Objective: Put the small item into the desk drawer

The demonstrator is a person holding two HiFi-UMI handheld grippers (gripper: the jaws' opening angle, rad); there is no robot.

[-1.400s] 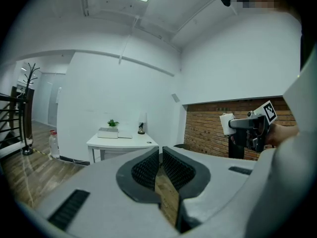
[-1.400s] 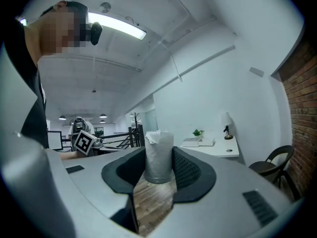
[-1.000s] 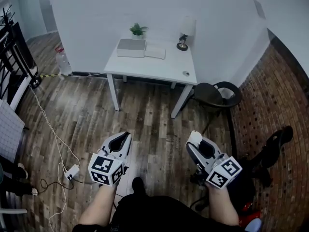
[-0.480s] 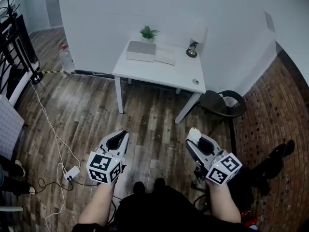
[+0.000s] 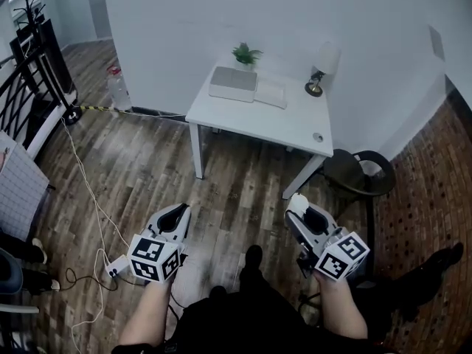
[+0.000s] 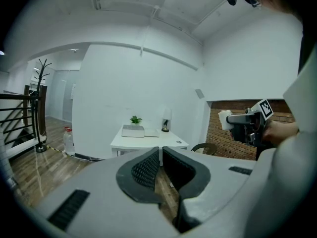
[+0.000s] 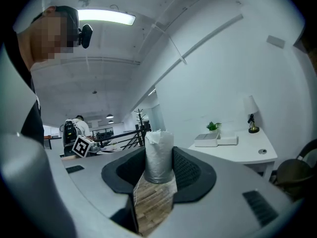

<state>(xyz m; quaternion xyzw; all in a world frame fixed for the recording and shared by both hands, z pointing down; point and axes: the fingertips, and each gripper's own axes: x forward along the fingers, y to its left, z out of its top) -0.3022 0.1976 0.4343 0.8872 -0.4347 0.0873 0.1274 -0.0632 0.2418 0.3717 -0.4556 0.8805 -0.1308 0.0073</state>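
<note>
The small item (image 7: 158, 150), a white wrapped roll, stands upright between the pads of my right gripper (image 7: 159, 158), which is shut on it. In the head view that gripper (image 5: 299, 209) is at the lower right, and the item (image 5: 297, 200) pokes out of its tip. My left gripper (image 5: 177, 214) hangs at the lower left over the wooden floor. Its jaws (image 6: 161, 163) are together with nothing between them. The white desk (image 5: 258, 116) stands ahead against the wall, well apart from both grippers. I see no drawer front from here.
On the desk are a small plant (image 5: 245, 52), a flat white box (image 5: 233, 83), a lamp (image 5: 318, 80) and a small round thing (image 5: 318, 137). A black chair (image 5: 359, 172) stands right of the desk. A cable and power block (image 5: 118, 268) lie at the left, a black railing (image 5: 33, 72) beyond.
The desk has shifted right and lower in the head view as the person walks toward it. Both grippers keep their places and their jaw states.
</note>
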